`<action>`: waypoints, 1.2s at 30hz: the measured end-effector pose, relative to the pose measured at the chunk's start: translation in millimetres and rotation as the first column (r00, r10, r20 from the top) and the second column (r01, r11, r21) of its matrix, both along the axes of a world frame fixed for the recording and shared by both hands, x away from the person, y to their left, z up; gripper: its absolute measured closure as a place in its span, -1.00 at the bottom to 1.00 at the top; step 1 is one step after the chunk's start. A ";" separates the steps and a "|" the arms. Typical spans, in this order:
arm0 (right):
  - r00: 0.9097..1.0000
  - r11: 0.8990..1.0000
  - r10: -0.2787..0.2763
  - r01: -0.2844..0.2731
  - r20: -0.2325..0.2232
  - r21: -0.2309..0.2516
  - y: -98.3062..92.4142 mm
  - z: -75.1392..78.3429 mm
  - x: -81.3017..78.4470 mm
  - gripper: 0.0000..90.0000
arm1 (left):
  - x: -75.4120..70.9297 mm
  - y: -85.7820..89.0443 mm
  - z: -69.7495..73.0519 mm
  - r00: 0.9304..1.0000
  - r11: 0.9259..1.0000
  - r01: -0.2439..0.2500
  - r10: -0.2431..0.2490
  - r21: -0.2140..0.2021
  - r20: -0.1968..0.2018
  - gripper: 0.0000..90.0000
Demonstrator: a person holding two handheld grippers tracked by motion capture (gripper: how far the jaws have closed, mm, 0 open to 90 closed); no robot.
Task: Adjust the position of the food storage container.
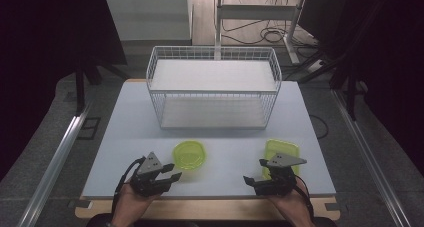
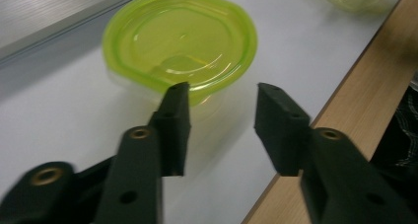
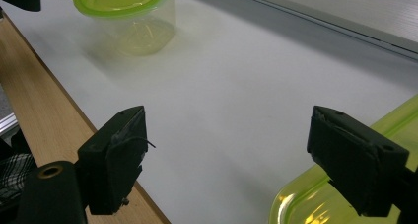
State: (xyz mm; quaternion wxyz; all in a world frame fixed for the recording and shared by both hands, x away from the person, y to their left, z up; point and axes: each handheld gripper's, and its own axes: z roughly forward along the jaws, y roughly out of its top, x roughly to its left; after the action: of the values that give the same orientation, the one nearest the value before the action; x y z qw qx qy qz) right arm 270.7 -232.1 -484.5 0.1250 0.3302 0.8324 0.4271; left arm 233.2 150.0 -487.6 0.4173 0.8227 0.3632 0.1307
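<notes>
White table [image 1: 130, 137] bearing wire rack [image 1: 213, 87] upper centre, round green-lidded tub [image 1: 189, 154] lower centre beside left gripper [image 1: 167, 175], jaws partly open, empty; rectangular green-lidded tub [image 1: 281, 152] lower right beside right gripper [image 1: 256, 173], agape, empty.

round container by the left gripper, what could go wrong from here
The left gripper stands open short of the round container, one of its fingers under the lid's rim; a pinch there might pop the lid. The container looks light and could slide. The rectangular container sits near the table edge and could be knocked off.
</notes>
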 end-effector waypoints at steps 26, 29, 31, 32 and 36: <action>1.000 1.000 -0.001 0.001 0.013 0.000 -2.3 0.0 1.4 -0.65 | 53.9 -73.6 10.0 0.997 0.997 0.079 -0.079 -0.002 -0.016 0.99; 1.000 1.000 0.003 -0.003 0.019 -0.006 -1.7 0.2 1.2 -0.65 | 60.9 -78.8 10.6 0.997 0.998 0.070 -0.070 0.004 -0.016 0.99; 1.000 1.000 0.004 -0.004 0.022 -0.007 -1.3 0.0 1.1 -0.65 | 66.7 -83.2 9.5 0.998 0.998 0.063 -0.063 0.010 -0.020 1.00; 1.000 1.000 0.003 -0.003 0.021 -0.007 -1.4 0.1 0.9 -0.65 | 72.6 -87.3 7.1 0.998 0.998 0.057 -0.056 0.014 -0.031 0.99; 1.000 1.000 0.002 -0.002 0.026 -0.008 -1.7 0.4 0.7 -0.65 | 79.1 -92.5 2.4 0.998 0.998 0.045 -0.043 0.032 -0.046 0.99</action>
State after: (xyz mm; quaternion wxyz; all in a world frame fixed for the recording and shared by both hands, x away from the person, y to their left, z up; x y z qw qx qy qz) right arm 271.5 -233.7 -484.1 0.1368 0.3232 0.8328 0.4281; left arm 312.3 57.5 -485.2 0.3981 0.8400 0.3523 0.1088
